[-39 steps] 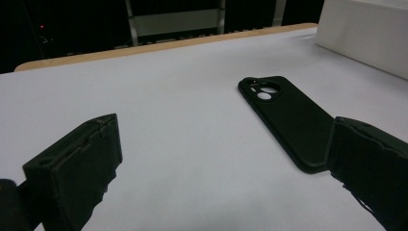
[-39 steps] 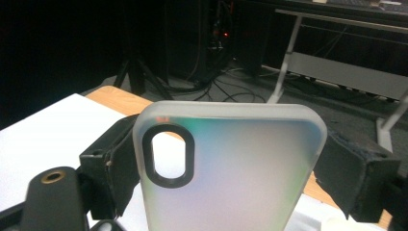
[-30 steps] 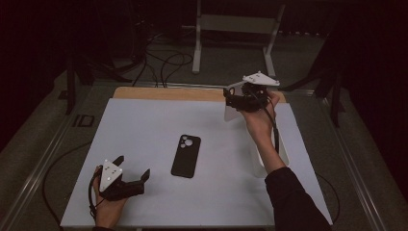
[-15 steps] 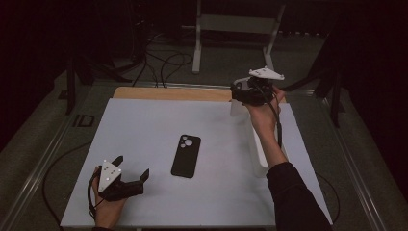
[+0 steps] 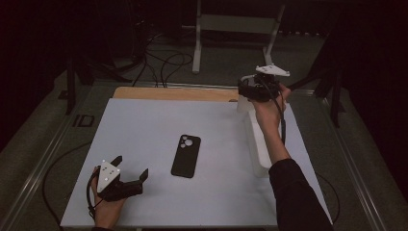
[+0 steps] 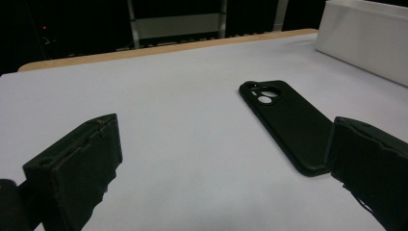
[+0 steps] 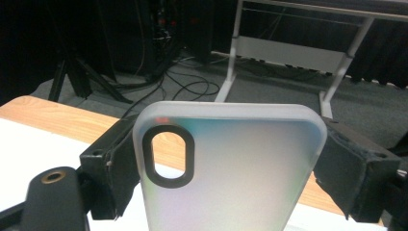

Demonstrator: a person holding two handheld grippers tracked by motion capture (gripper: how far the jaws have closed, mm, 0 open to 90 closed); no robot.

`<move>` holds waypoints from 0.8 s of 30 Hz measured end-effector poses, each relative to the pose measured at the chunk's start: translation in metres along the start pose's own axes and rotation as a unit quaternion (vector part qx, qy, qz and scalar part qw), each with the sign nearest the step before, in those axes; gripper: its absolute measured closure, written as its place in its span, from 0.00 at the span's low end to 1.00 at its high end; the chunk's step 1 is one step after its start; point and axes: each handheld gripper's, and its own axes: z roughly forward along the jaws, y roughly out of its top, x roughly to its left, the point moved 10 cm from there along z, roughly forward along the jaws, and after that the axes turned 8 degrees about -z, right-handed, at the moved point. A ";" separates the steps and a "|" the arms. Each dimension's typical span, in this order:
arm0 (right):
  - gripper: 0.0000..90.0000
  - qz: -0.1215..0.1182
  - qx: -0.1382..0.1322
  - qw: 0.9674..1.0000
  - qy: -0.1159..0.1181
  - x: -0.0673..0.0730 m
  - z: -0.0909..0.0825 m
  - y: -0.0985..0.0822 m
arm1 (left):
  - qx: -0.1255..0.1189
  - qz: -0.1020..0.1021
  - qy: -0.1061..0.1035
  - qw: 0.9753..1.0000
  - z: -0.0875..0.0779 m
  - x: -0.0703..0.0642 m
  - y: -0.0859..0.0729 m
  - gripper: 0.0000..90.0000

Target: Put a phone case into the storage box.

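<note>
Two cases matter: your right tongs (image 7: 226,168) grip the frosted clear case (image 7: 231,168) by its edges above the worktop's (image 5: 144,144) far right corner; left tongs (image 6: 221,168) rest open near the black phone (image 5: 186,155). Carry it level, squeezing steadily.

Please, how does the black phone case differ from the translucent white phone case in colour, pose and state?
The black case is dark and opaque; the white case is frosted and translucent. The black case lies flat on the table, free; the white case stands upright, clamped in the right tool. The black case has round camera holes; the white case has one oval opening. Both are phone cases.
</note>
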 end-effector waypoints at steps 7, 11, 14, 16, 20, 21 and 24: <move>0.18 0.006 0.007 1.000 -0.016 -0.016 0.003 -0.006 | 0.000 0.000 0.000 1.000 0.000 0.000 0.000 0.00; 0.18 0.010 0.011 1.000 -0.023 -0.025 0.004 -0.011 | -0.001 0.000 0.000 1.000 -0.001 0.000 0.000 0.00; 0.18 0.013 0.012 1.000 -0.026 -0.028 0.004 -0.013 | -0.001 -0.001 0.000 1.000 -0.001 0.000 0.000 0.00; 0.18 0.013 0.014 0.999 -0.031 -0.032 0.005 -0.015 | -0.001 -0.001 0.000 1.000 -0.001 0.000 0.000 0.00; 0.18 0.021 0.019 0.999 -0.042 -0.042 0.005 -0.020 | -0.002 -0.002 0.001 1.000 -0.001 0.001 0.000 0.00; 0.18 0.022 0.020 0.999 -0.044 -0.044 0.005 -0.021 | -0.002 -0.002 0.000 1.000 -0.001 0.000 0.000 0.00; 0.18 0.026 0.023 0.998 -0.050 -0.049 0.005 -0.025 | -0.002 -0.001 0.000 1.000 -0.001 0.000 0.000 0.00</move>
